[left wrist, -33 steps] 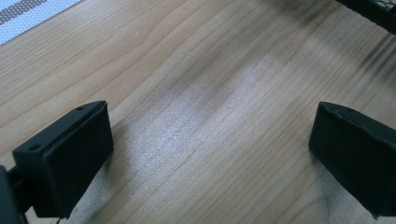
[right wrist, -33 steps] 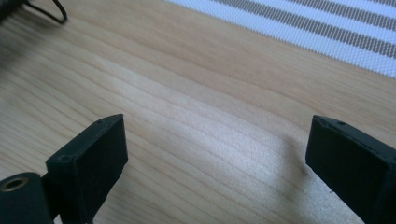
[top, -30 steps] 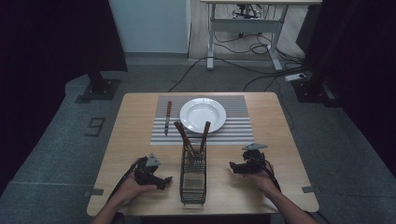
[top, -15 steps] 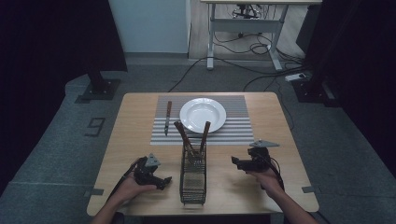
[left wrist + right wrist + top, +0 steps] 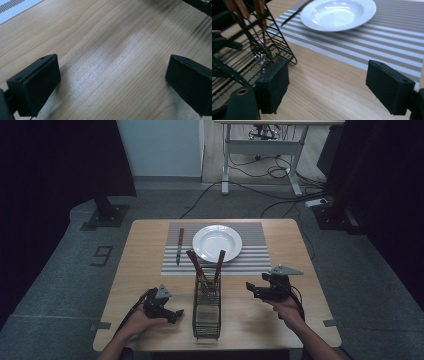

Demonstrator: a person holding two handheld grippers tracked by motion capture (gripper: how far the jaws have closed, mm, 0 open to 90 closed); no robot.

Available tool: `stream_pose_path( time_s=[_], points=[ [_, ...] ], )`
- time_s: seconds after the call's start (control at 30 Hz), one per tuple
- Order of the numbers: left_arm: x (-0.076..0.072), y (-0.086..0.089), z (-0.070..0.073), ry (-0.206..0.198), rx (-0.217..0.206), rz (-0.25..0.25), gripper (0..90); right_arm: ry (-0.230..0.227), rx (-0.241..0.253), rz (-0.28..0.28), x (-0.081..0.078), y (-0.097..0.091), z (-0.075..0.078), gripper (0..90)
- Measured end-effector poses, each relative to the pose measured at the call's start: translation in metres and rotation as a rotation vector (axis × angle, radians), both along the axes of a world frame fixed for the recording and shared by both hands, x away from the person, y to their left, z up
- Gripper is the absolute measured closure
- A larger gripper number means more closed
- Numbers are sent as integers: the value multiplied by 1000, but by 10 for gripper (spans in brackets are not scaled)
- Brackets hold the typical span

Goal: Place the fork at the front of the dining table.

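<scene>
We see the left tool low over the bench, its jaws spread wide with only bare wood between them. The right tool is up off the bench, to the right of the wire basket. Its jaws have just been closing a little, but they are wide apart and nothing is between them. Two wooden handles stick up out of the basket. Behind it, a white plate and a knife lie on the striped mat.
</scene>
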State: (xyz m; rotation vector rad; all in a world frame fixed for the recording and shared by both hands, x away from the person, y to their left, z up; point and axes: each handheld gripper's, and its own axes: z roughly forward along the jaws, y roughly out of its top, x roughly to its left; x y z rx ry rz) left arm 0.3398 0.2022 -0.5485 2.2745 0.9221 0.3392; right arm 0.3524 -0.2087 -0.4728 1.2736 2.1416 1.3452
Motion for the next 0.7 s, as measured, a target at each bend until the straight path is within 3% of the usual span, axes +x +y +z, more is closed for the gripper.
stream_pose_path(
  time_s=[0.27, 0.7],
  points=[
    [0, 0, 0, 0, 0, 0, 0, 3, 5, 34, 3, 7, 10, 243],
    [-1, 1, 0, 1, -4, 0, 0, -33, 21, 73, 15, 22, 27, 295]
  ],
)
